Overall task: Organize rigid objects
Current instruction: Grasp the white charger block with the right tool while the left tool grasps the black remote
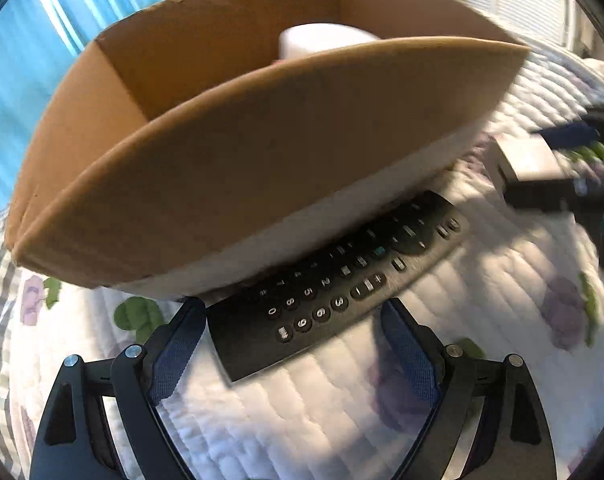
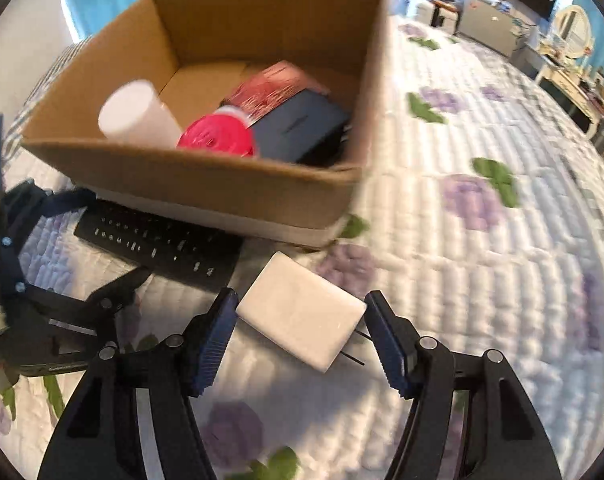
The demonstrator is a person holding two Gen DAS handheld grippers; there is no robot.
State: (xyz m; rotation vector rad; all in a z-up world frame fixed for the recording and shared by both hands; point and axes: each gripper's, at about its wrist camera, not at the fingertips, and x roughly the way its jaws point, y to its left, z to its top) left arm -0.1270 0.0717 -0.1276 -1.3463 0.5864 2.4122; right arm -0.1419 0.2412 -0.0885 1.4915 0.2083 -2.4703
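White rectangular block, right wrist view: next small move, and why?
Probably ease the right hand-held gripper forward, then close. Its jaws are open, and the white rectangular block lies on the quilted bedspread between the fingertips, apparently untouched. The open cardboard box stands just beyond.

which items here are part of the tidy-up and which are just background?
Part of the job:
- cardboard box, holding a white cylinder, red round item and dark box
- black remote, between the open left gripper fingers
- white block, between the open right gripper fingers

Just lying about:
- floral quilt
- blue curtain
- room furniture
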